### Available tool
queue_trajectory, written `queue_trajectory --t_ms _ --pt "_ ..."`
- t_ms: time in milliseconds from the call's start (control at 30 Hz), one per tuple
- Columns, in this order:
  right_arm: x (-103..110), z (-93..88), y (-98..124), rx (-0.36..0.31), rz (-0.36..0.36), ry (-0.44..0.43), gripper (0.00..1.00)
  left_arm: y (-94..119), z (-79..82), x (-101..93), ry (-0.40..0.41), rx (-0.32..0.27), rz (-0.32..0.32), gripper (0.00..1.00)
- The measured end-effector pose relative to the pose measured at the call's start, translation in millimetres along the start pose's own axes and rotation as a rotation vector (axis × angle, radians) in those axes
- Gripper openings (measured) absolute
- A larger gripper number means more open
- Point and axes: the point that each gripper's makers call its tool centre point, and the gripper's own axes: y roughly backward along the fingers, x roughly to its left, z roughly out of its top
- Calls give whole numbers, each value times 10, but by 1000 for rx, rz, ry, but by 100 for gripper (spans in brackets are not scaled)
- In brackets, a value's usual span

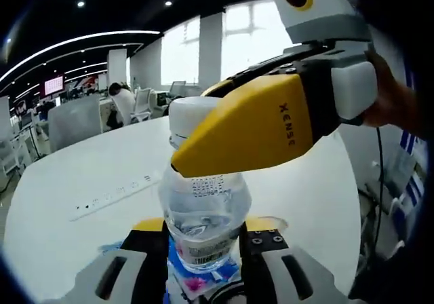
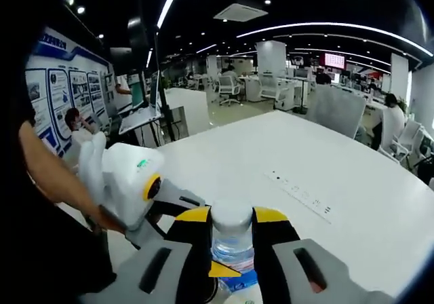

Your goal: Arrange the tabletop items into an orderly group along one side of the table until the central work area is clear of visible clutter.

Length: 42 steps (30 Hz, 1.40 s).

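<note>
Bottle [image 1: 203, 212]: body held in left gripper [image 1: 203, 263] jaws, cap in right gripper [image 2: 232, 250] jaws; keep upright, set at table [image 2: 271, 161] edge.

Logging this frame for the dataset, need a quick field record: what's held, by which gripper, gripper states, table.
object: clear water bottle with white cap
left gripper: shut on the bottle's body
right gripper: jaws around the bottle's neck below the cap, looks shut on it
bottle pose: upright between both grippers
table: white, with a power strip set in the top
background: open office, desks and chairs
</note>
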Motion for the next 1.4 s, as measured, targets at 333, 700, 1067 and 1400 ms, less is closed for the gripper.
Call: queue_trajectory --t_ms 333,700,1067,1400 --pt "99 293 -314 -22 10 1 16 181 22 421 1 -8 26 38" --pt "194 470 -661 -14 1 7 16 325 -42 758 24 -26 -4 38" --pt "327 565 -1073 5 -2 5 16 459 -194 1109 21 -10 3 38" --pt "472 583 -1485 25 16 6 16 583 -444 1502 0 26 17 38"
